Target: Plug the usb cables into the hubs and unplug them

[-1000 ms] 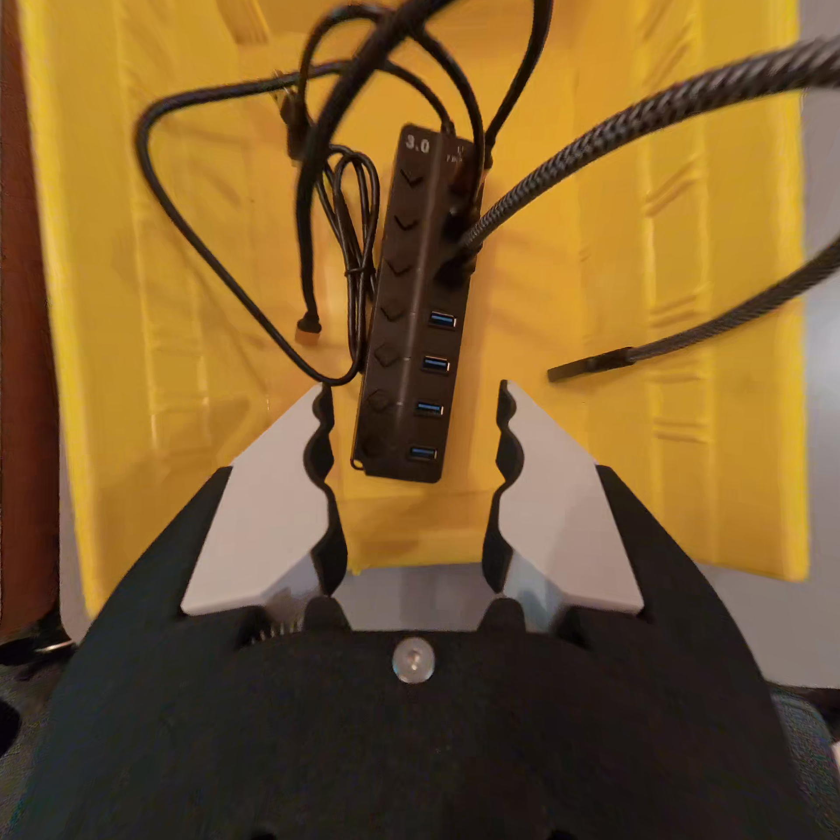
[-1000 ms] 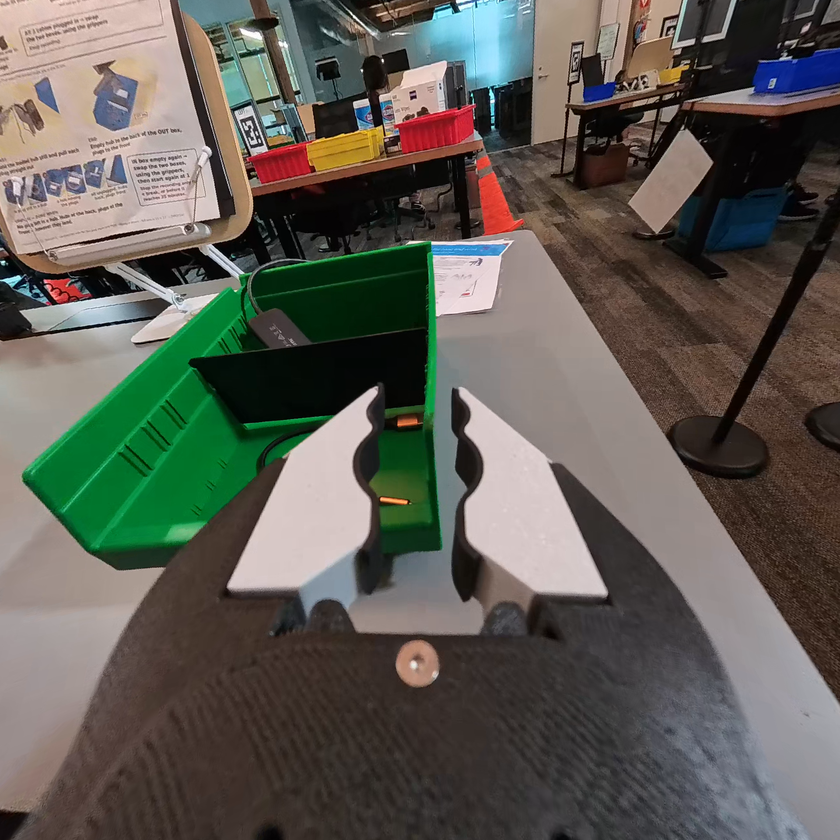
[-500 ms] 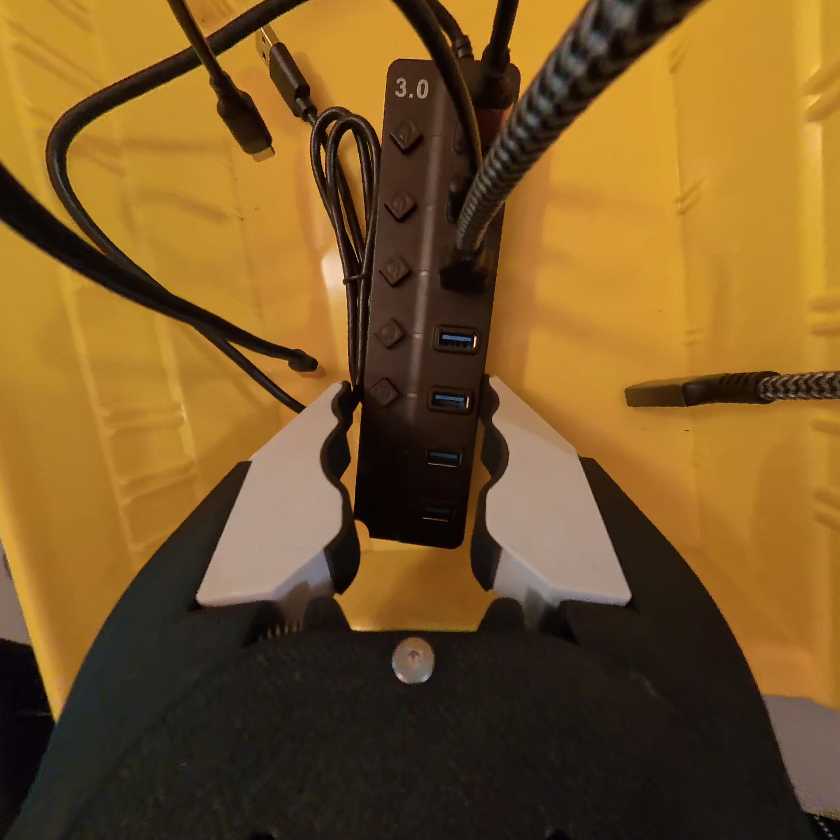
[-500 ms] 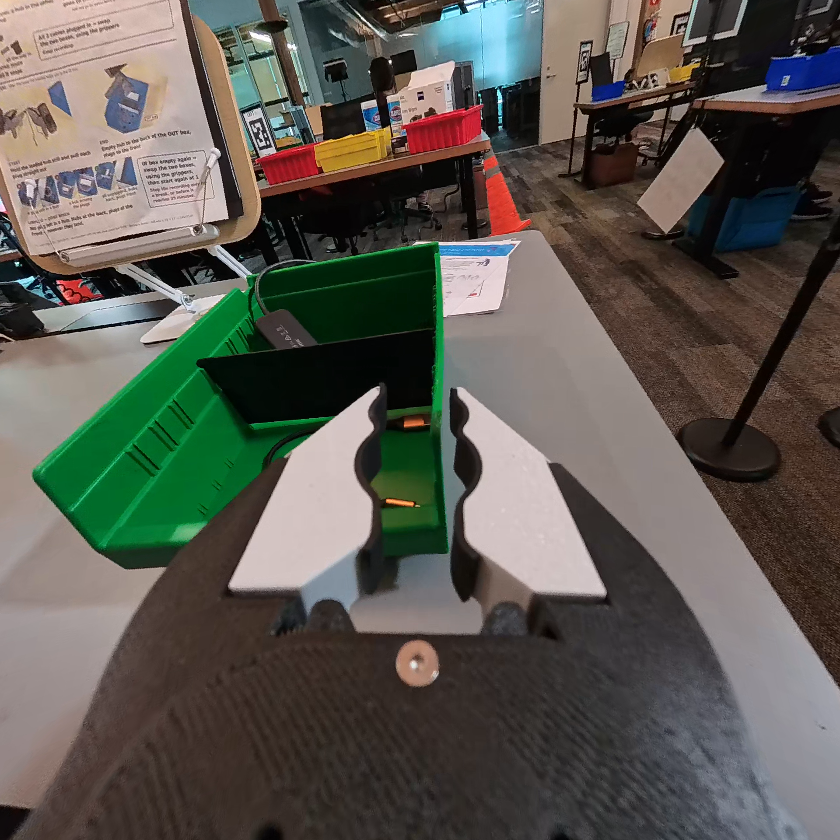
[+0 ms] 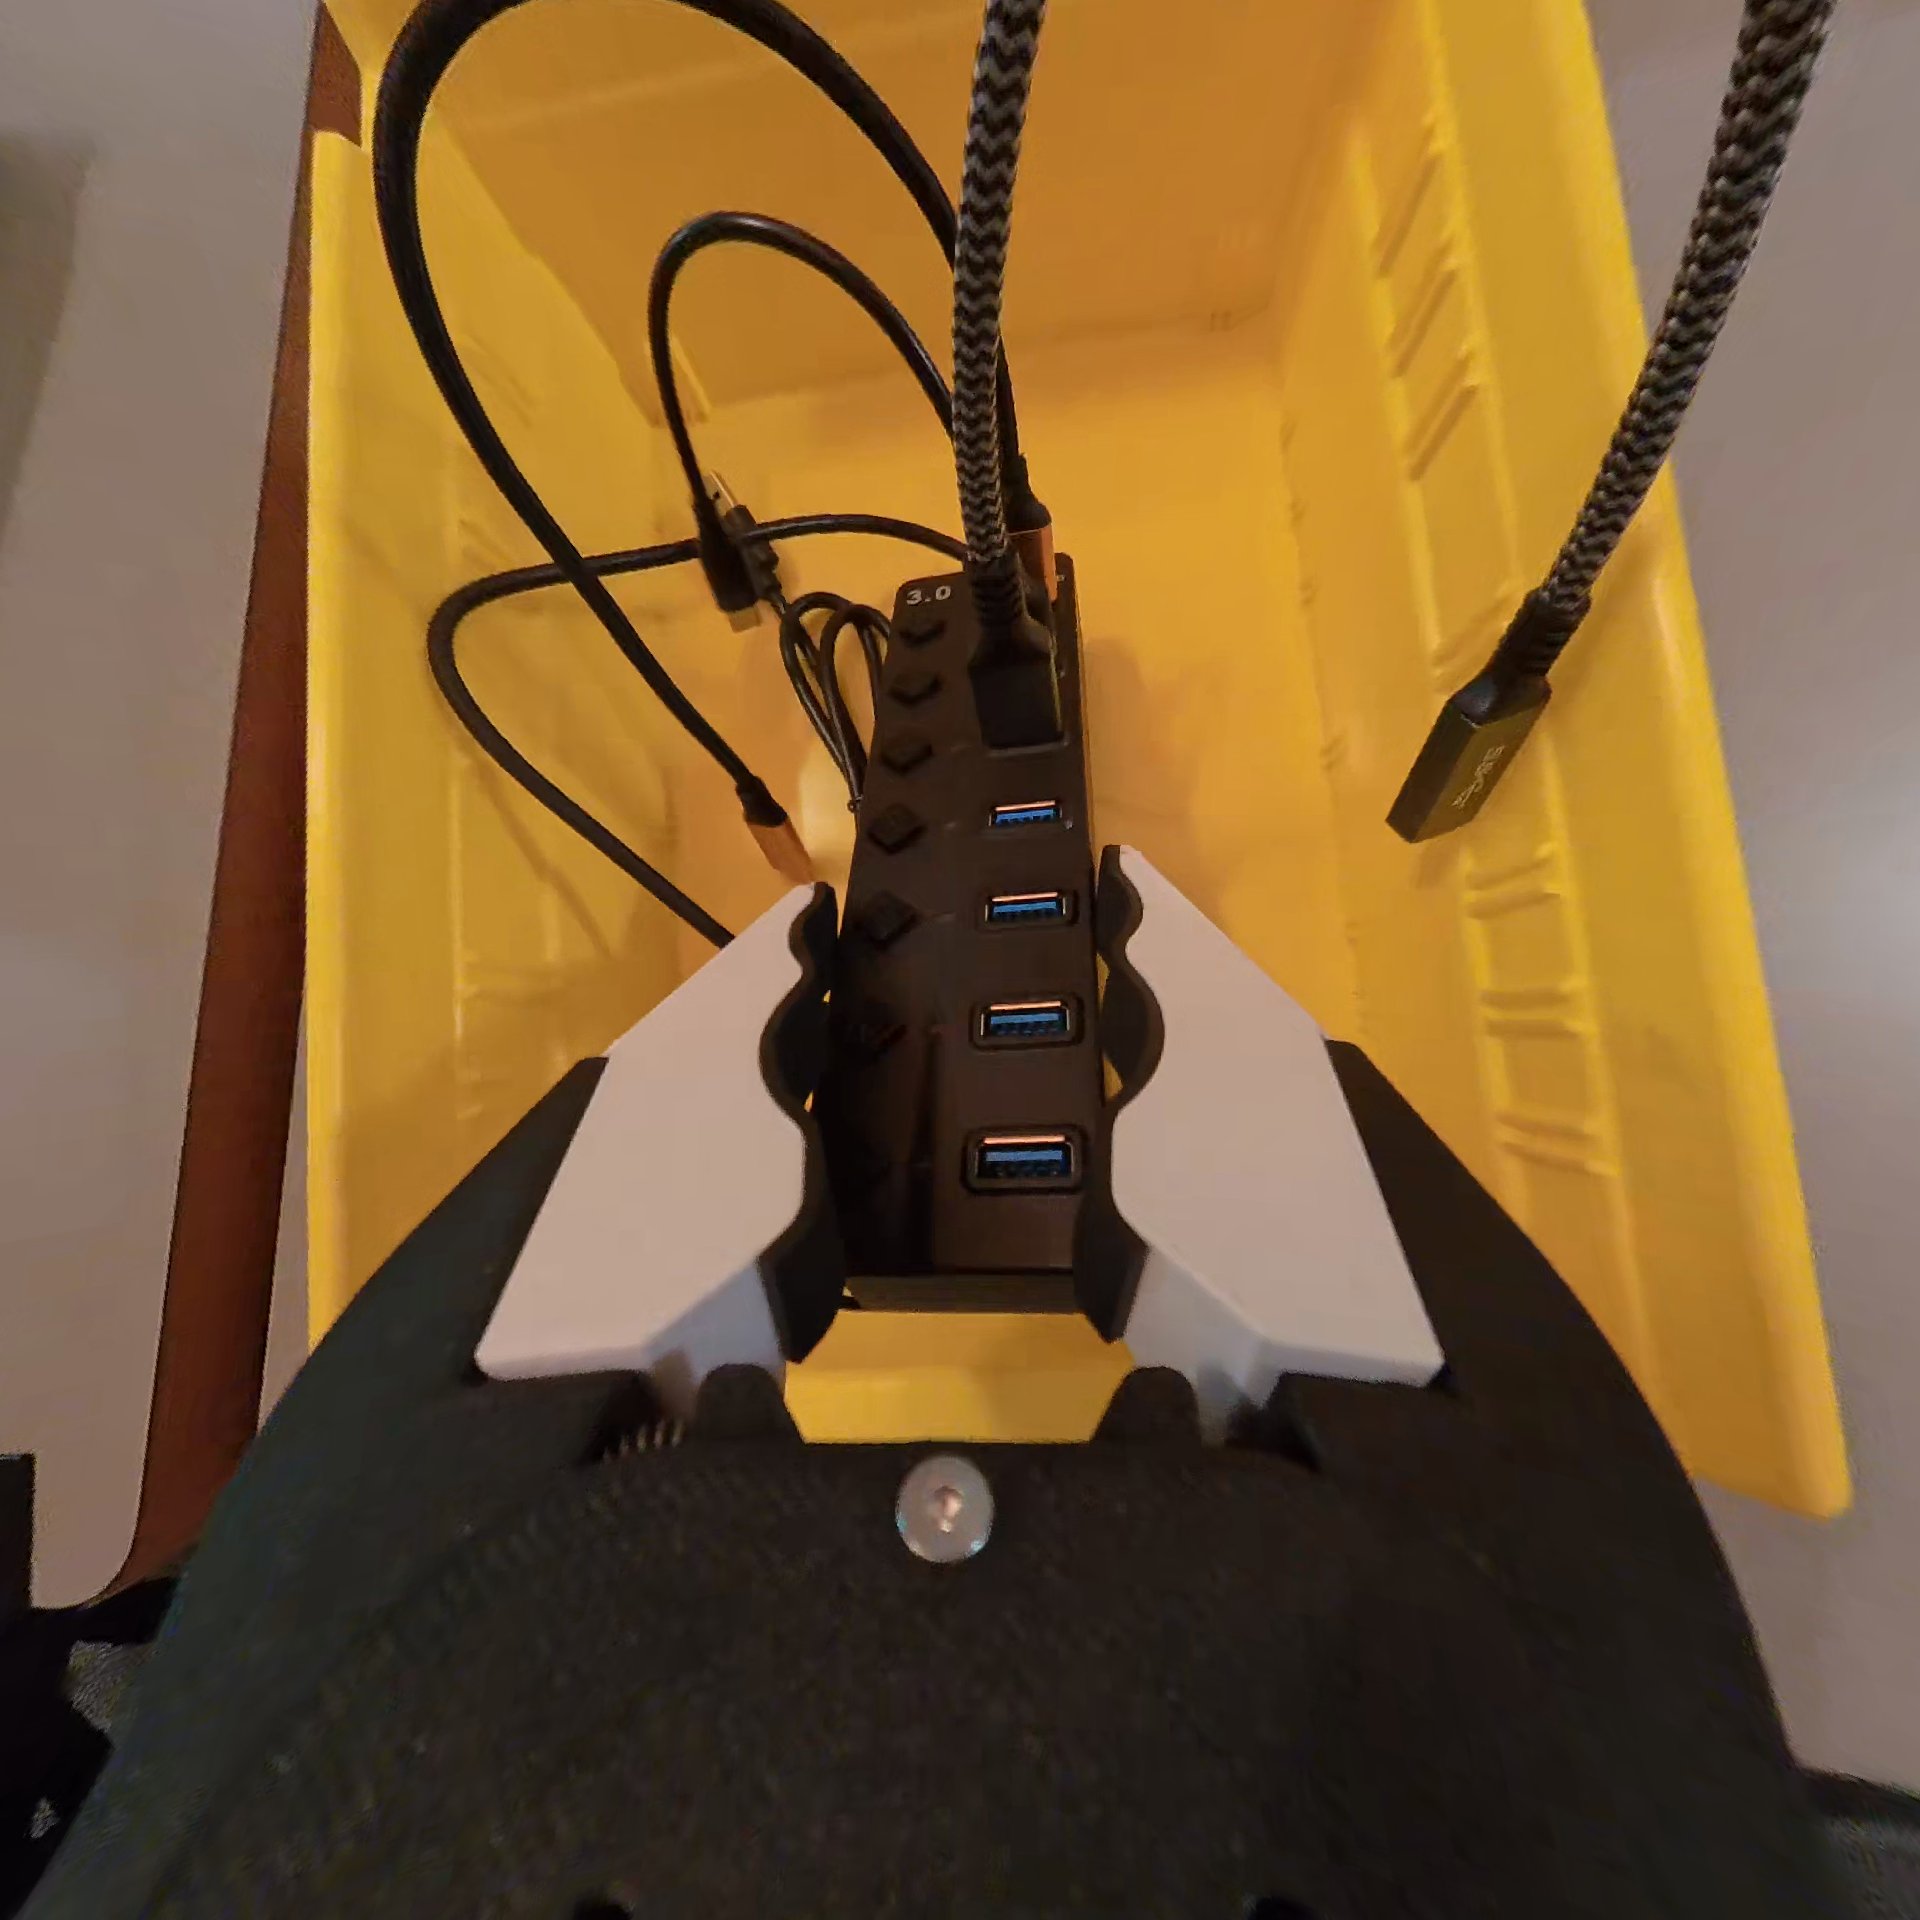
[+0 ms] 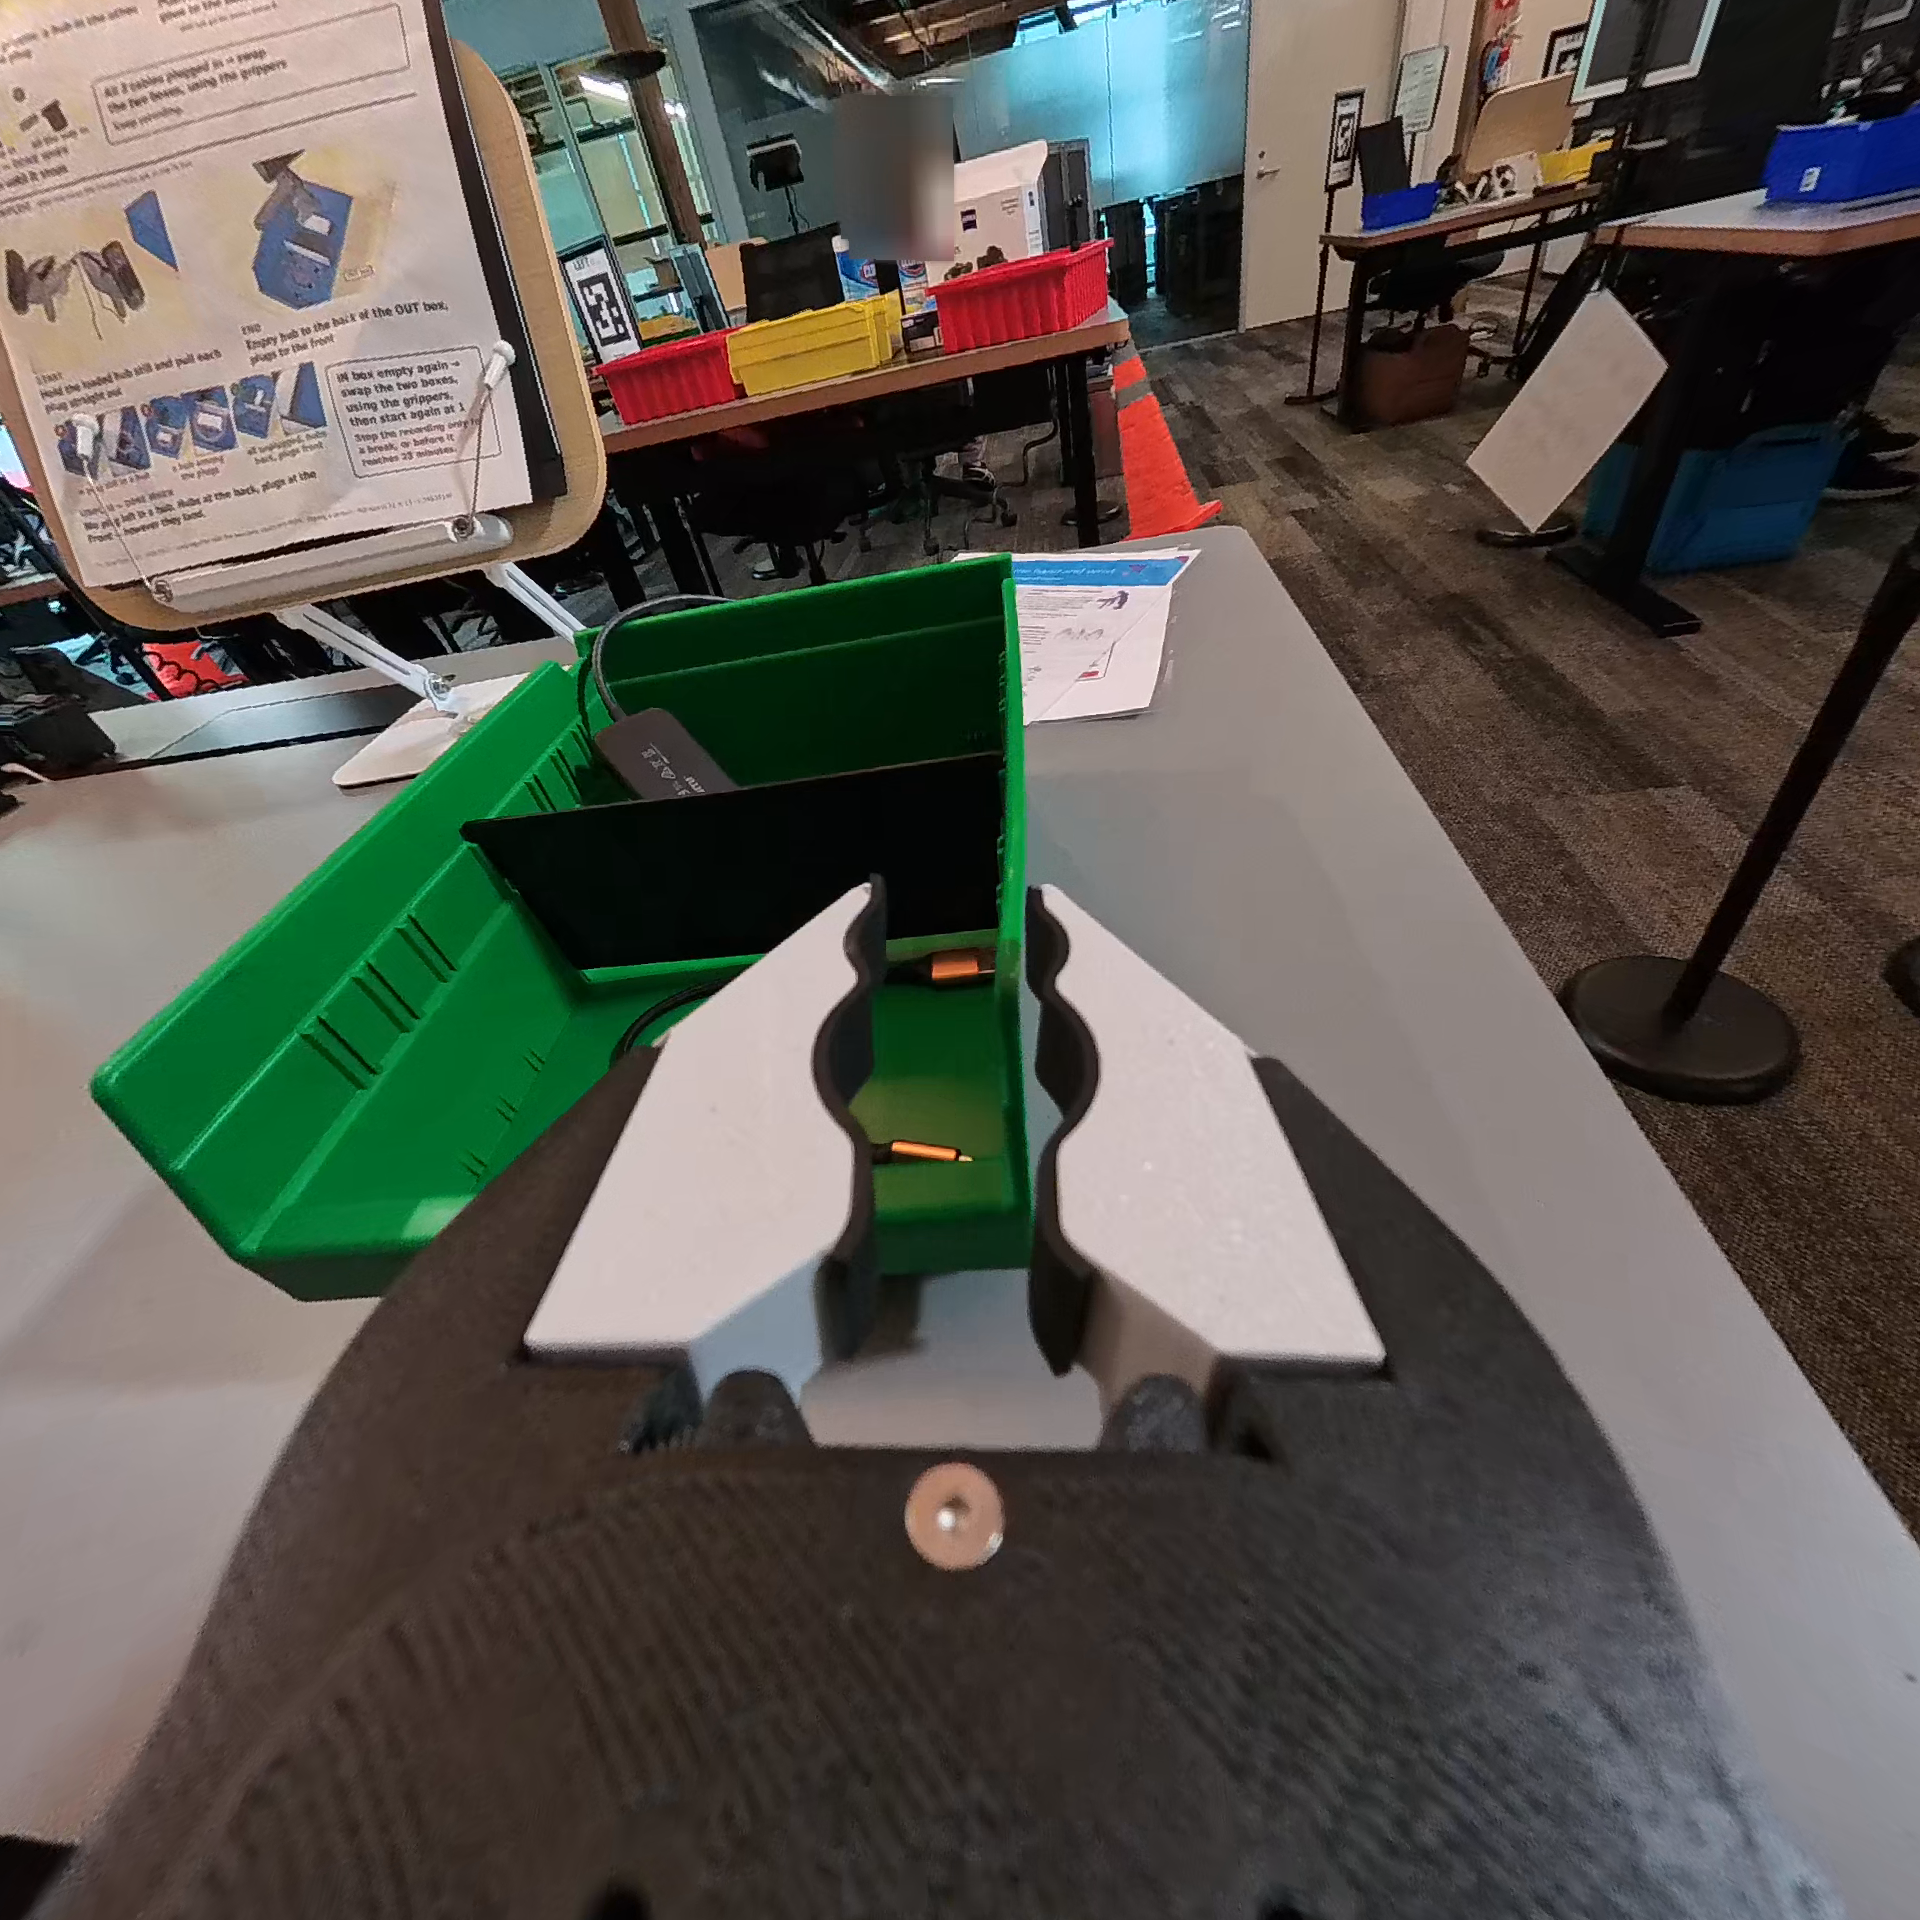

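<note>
The left gripper (image 5: pixel 961 894) clamps the hub (image 5: pixel 977 935) steady for unplugging (cables at 12 o'clock); the right gripper (image 6: pixel 954 914) waits half-open, empty.

Left wrist view: yellow bin (image 5: pixel 1455 520), black hub (image 5: pixel 966 997) with blue port inserts, black-and-white herringbone braided cable (image 5: pixel 982 260) at top centre, plain black cables (image 5: pixel 499 436) upper left, copper-orange plug tip (image 5: pixel 777 840). Left gripper (image 5: pixel 966 894): black body, white finger blocks, black wavy pads. Right wrist view: green bin (image 6: pixel 343 1049) with a black divider (image 6: pixel 748 862), grey table (image 6: pixel 1299 935), orange plugs (image 6: pixel 956 966) inside, red and yellow bins top centre, blue bin upper right.
</note>
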`<state>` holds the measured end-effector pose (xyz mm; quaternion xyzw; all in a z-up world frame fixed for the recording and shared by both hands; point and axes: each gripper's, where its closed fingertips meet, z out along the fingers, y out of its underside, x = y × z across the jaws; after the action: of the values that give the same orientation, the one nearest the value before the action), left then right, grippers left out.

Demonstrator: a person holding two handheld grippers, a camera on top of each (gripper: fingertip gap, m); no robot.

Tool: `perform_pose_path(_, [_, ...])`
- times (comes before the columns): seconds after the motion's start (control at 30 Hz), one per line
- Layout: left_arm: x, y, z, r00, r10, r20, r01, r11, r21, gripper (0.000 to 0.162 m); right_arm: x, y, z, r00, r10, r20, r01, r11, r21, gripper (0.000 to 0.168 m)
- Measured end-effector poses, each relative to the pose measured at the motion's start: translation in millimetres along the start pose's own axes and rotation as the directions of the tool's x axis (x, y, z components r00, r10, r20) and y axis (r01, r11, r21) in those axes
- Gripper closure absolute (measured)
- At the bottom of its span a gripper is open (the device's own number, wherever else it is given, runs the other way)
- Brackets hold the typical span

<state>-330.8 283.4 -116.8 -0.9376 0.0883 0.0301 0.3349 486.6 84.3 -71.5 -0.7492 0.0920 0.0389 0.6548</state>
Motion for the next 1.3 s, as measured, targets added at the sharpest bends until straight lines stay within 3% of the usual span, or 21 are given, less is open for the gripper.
perform_pose_path(0.47, [19, 53, 35, 0.988, 0.134, -0.073, -0.148, 0.955, -0.256, 0.110, -3, 1, 1, 1.000, 0.002, 0.009, -0.002, 1.000, -0.005, 0.142])
perform_pose_path(0.57, [19, 41, 36, 0.990, 0.129, -0.061, -0.139, 0.973, -0.185, 0.108, -3, 2, 2, 1.000, 0.000, 0.011, 0.000, 1.000, -0.008, 0.142])
perform_pose_path(0.67, [16, 28, 40, 0.992, 0.121, -0.024, -0.123, 0.986, -0.115, 0.093, -4, 2, 2, 1.000, -0.001, 0.013, 0.001, 1.000, -0.009, 0.142])
perform_pose_path(0.8, [20, 35, 53, 0.992, 0.117, -0.041, -0.122, 0.982, -0.142, 0.080, -5, 2, 2, 1.000, 0.003, 0.016, -0.002, 1.000, -0.009, 0.143])
perform_pose_path(0.93, [19, 35, 53, 0.993, 0.117, -0.031, -0.120, 0.982, -0.146, 0.086, -5, 2, 3, 1.000, 0.004, 0.018, -0.004, 1.000, -0.010, 0.143])
perform_pose_path(1.0, [17, 34, 53, 0.990, 0.136, -0.020, -0.138, 0.981, -0.137, 0.103, -6, 3, 3, 1.000, 0.005, 0.021, -0.005, 1.000, -0.011, 0.143])
perform_pose_path(1.13, [21, 30, 52, 0.994, 0.098, -0.051, -0.104, 0.986, -0.130, 0.111, -7, 2, 3, 1.000, -0.001, 0.021, 0.001, 1.000, -0.011, 0.143])
perform_pose_path(1.3, [17, -4, 34, 0.997, -0.018, -0.080, 0.022, 0.998, 0.051, 0.114, -7, 1, 2, 1.000, 0.002, 0.020, -0.002, 1.000, -0.006, 0.143])
